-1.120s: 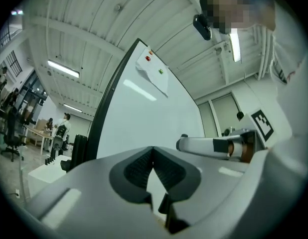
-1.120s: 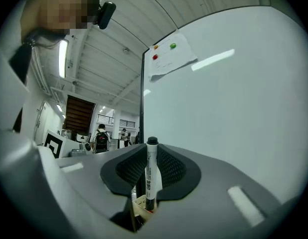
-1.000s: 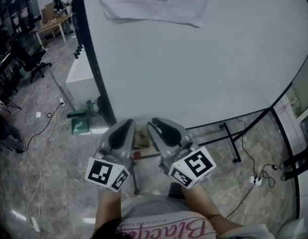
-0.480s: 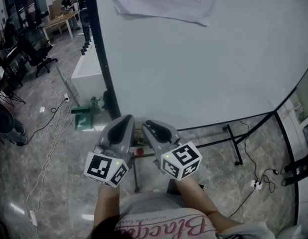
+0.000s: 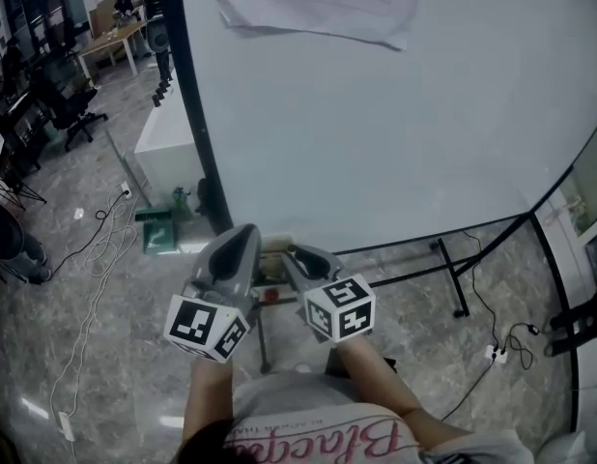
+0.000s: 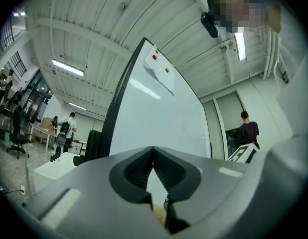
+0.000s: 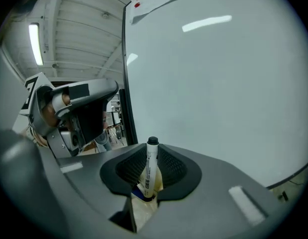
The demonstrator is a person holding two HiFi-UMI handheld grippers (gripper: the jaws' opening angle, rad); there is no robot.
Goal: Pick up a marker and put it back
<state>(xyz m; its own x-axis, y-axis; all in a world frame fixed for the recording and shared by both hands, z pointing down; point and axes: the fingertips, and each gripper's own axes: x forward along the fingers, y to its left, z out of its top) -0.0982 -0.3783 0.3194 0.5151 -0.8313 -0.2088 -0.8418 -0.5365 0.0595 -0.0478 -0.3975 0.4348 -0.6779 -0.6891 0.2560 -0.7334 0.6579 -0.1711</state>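
The right gripper (image 7: 152,152) is opening a bit but looks like it pinches the marker (image 7: 149,169); the left gripper (image 6: 153,156) is closed, empty

Left gripper (image 5: 242,240), right gripper (image 5: 300,256) side by side below whiteboard (image 5: 405,133); right jaws opening; paper (image 5: 318,3) atop board.
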